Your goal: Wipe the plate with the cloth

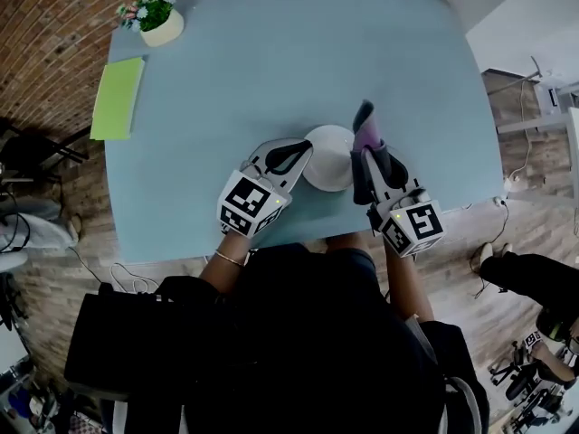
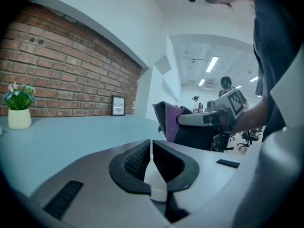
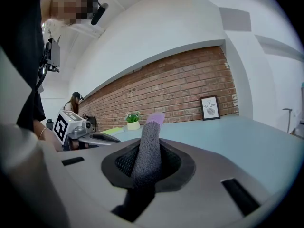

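On the near side of the table: a white plate [image 1: 330, 158] sits between the two grippers, over the pale blue table [image 1: 271, 61]; whether it rests on the tabletop cannot be told.
Left gripper [image 2: 151, 152]: its jaws are closed on the plate's rim. A white sliver of the rim is pinched between the black pads [image 2: 135, 161]. From the head view it has the plate by its left edge.
Right gripper [image 3: 148, 158]: its jaws are clamped on the cloth [image 1: 366, 132], just right of the plate.
Cloth: grey and purple, gathered into a narrow strip that stands up out of the right jaws with its purple end highest. It is at the plate's right rim, though contact is not clear.
Marker cubes [image 1: 251, 204]: one on each gripper, at the end nearest the person's body.
Person: dark top, with a bracelet [image 1: 228, 259] on the left wrist.
Far left corner of the table: a potted plant [image 1: 158, 16] with small flowers in a cream pot.
Left edge of the table: a green folder [image 1: 118, 98] lying flat, well apart from the plate.
Far edge of the table: a framed picture [image 3: 210, 108] standing against the brick wall [image 3: 180, 91].
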Demonstrator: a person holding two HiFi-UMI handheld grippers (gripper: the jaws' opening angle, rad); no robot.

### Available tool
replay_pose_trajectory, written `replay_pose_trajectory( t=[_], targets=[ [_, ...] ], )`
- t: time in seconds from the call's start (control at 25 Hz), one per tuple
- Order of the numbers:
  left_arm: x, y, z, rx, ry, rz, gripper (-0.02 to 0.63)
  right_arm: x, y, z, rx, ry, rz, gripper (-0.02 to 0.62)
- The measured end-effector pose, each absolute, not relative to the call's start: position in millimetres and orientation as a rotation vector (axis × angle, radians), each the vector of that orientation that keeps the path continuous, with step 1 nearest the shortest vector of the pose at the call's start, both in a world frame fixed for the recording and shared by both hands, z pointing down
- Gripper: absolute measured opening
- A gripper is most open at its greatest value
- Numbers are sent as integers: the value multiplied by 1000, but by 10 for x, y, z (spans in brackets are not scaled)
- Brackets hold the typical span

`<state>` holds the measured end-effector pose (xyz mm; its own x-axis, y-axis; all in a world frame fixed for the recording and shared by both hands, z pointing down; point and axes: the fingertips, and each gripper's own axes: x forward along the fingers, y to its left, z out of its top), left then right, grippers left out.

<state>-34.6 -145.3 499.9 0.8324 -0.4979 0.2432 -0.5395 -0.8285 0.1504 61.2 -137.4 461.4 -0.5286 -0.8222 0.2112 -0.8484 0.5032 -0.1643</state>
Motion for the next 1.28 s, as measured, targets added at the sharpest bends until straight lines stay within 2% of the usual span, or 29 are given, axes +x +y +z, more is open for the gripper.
replay_pose_trajectory(
  t=[0.12,0.28,0.52,0.72,1.0,1.28],
  targets=[
    [-343,-1465,5142,2700,-773,315,86,581,-1411,4745,1442,-2613,397,41],
    [-348,-1462,5295,2636,-753,413,86,523,-1463,4883,1386,-2592,393,41],
    [-376,-1479,5494,2518,-749,545,147,484,-1529,5027,1325,-2550,380,41],
    [-360,-1443,5670,2440,-713,672,173,503,-1574,5142,1304,-2514,388,41],
    [-337,-1409,5850,2346,-676,835,178,525,-1646,5314,1223,-2459,377,41],
    [-367,-1402,5996,2243,-683,898,196,507,-1706,5527,1117,-2398,391,41]
  ],
)
